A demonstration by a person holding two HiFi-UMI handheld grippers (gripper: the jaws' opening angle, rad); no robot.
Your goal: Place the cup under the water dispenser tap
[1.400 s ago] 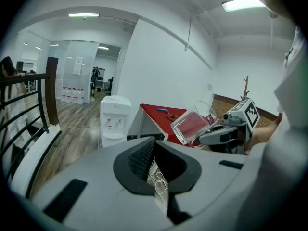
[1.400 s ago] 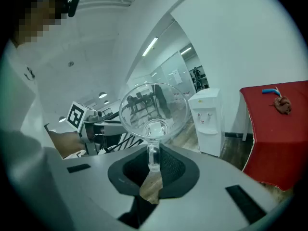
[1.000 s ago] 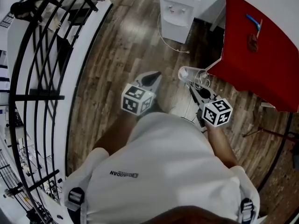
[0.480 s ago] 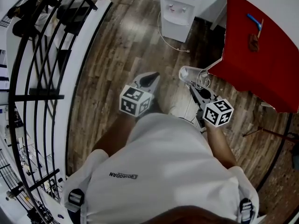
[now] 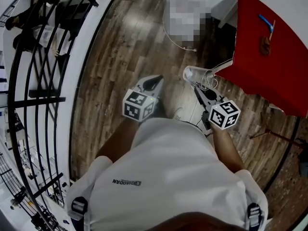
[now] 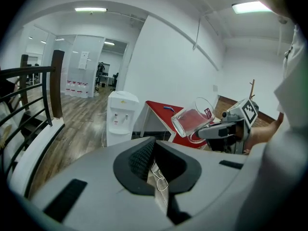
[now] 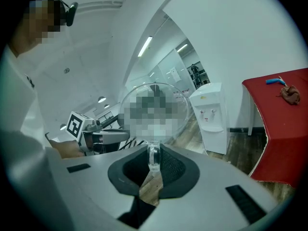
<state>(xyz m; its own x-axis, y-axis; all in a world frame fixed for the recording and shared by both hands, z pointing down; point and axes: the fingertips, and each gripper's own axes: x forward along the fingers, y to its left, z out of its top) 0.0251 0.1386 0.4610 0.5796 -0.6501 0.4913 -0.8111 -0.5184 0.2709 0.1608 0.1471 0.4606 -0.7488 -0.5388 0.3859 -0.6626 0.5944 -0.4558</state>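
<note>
A clear glass cup (image 5: pixel 194 74) lies tilted on its side in the air, its handle (image 7: pixel 153 157) pinched between the jaws of my right gripper (image 5: pixel 204 87). In the right gripper view the cup (image 7: pixel 144 93) fills the space just ahead of the jaws. The white water dispenser (image 6: pixel 120 117) stands on the floor ahead, by the wall, well beyond the cup; it also shows in the right gripper view (image 7: pixel 212 115). My left gripper (image 5: pixel 152 83) hangs level with the right one, to the left, shut with nothing in it. From it, the cup (image 6: pixel 195 120) shows off to the right.
A red table (image 5: pixel 269 47) stands on the right, close to the cup, with a blue item (image 5: pixel 265 22) and a brown lump on it. A black railing (image 5: pixel 43 57) runs along the left. A white cable (image 5: pixel 175 40) lies on the wooden floor near the dispenser.
Both grippers and the cup have edged slightly forward over the floor. The hold on the cup's handle is unchanged.
</note>
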